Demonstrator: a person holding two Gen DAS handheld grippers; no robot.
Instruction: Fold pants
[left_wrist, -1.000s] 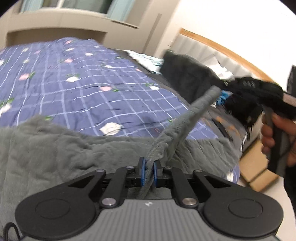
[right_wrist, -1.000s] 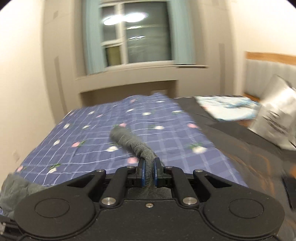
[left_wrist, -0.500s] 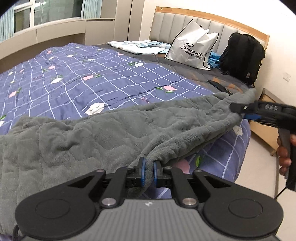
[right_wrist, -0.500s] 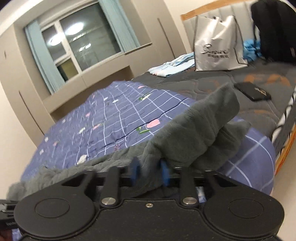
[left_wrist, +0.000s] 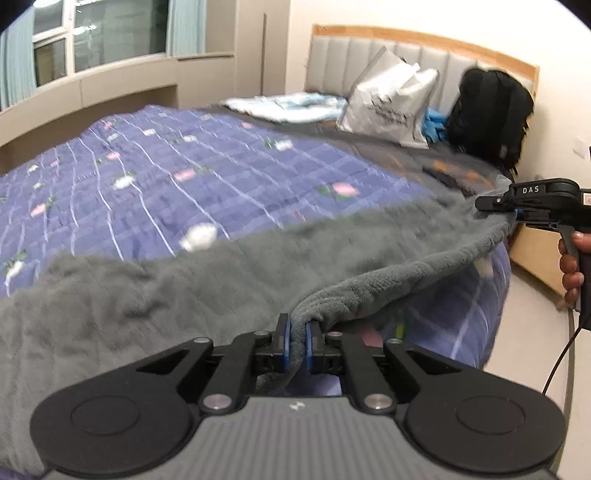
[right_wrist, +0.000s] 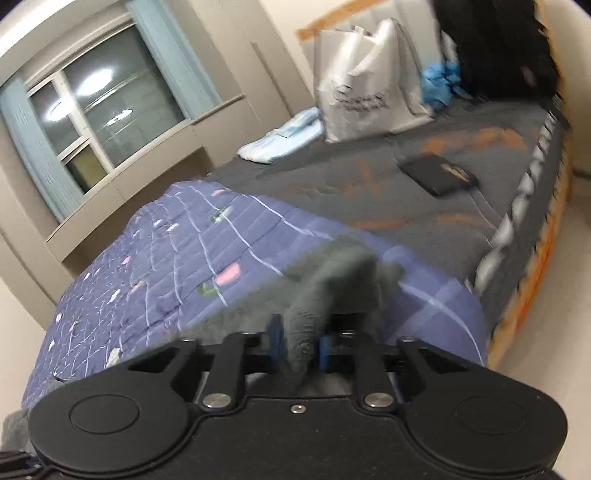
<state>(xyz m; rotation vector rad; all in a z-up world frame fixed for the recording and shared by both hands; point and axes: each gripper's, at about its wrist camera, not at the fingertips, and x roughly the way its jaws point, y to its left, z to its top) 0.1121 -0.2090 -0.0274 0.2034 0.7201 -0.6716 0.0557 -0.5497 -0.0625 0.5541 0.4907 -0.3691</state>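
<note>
The pants (left_wrist: 229, 280) are being spread: left gripper (left_wrist: 295, 341) is clamped on their edge; the right gripper (right_wrist: 297, 345), jaws just closing, pinches fleece. Next, flattening is required.

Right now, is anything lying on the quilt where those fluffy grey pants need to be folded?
Nothing visible does. The fluffy grey pants lie on bare blue checked quilt. The white shopping bag, black backpack and flat black case sit farther up by the headboard.
</note>
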